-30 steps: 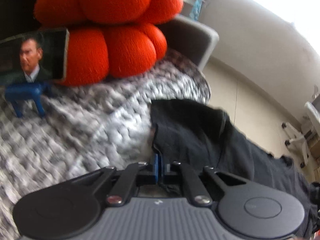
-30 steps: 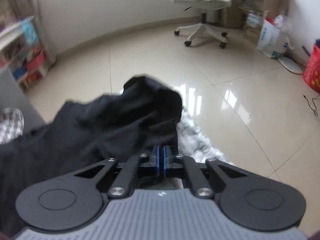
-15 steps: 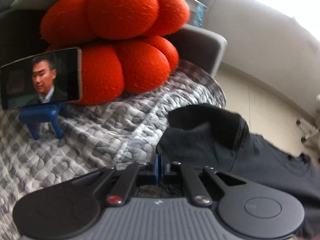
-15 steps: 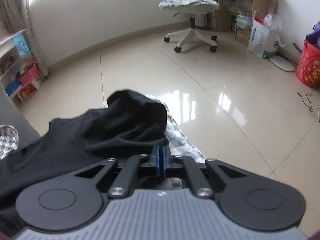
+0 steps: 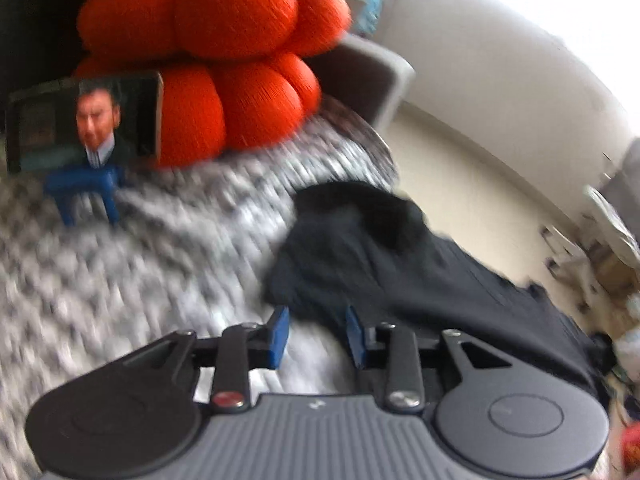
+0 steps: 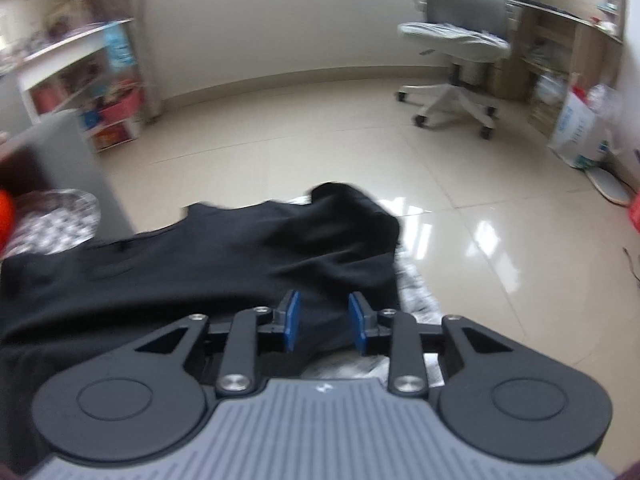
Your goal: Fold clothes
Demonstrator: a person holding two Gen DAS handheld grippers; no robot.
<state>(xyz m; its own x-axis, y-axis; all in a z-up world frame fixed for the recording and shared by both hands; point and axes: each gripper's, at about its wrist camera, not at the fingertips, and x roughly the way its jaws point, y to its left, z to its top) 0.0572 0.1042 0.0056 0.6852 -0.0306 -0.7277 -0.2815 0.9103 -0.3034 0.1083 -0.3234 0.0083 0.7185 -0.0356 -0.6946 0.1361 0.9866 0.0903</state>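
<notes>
While both grippers, left point(image 5: 316, 330) and right point(image 6: 323, 322), gape empty, the shirt point(image 6: 200, 268) lies just ahead, stretched crosswise between them.

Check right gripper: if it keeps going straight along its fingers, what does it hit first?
Most likely the black garment. The right gripper is open, and dark cloth fills the gap between its pads and runs on ahead. Beyond the garment's far edge there is only floor. Depth is unclear in this blurred fisheye view.

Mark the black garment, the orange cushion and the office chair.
black garment point(image 6: 200, 264), right wrist view, flat middle.
orange cushion point(image 5: 232, 12), left wrist view, top lobe.
office chair point(image 6: 456, 38), right wrist view, seat.
</notes>
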